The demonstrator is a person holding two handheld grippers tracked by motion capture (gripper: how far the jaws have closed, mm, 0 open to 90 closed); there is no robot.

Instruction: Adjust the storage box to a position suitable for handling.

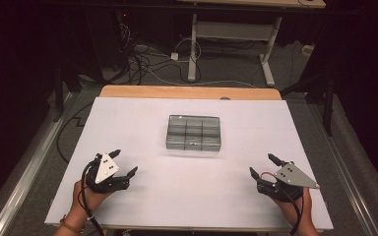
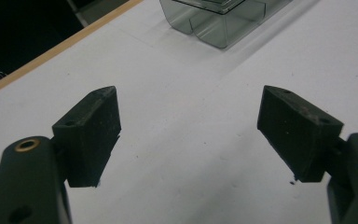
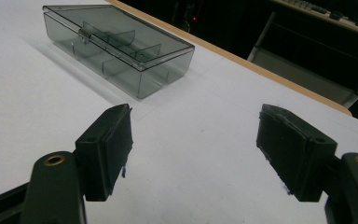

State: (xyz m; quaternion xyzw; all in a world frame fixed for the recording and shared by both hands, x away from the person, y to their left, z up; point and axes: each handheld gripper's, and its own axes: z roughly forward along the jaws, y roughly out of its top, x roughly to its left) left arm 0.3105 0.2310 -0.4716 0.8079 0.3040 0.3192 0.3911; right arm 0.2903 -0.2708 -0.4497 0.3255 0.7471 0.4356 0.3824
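High view | left tongs (image 1: 126, 163) spread, empty | right tongs (image 1: 263, 165) spread, empty | lidded box (image 1: 194, 132) between, well apart

Premises read as a lab or test room. The desk (image 1: 128, 128), wood-edged under a white sheet, is the landmark. Behind it, loose cables (image 1: 147, 61) run across grey carpet (image 1: 236, 69) to a plug (image 1: 174, 56). Beyond the cables stands a second, metal-legged table (image 1: 236, 29). Black curtains (image 1: 19, 59) enclose both sides of the desk.
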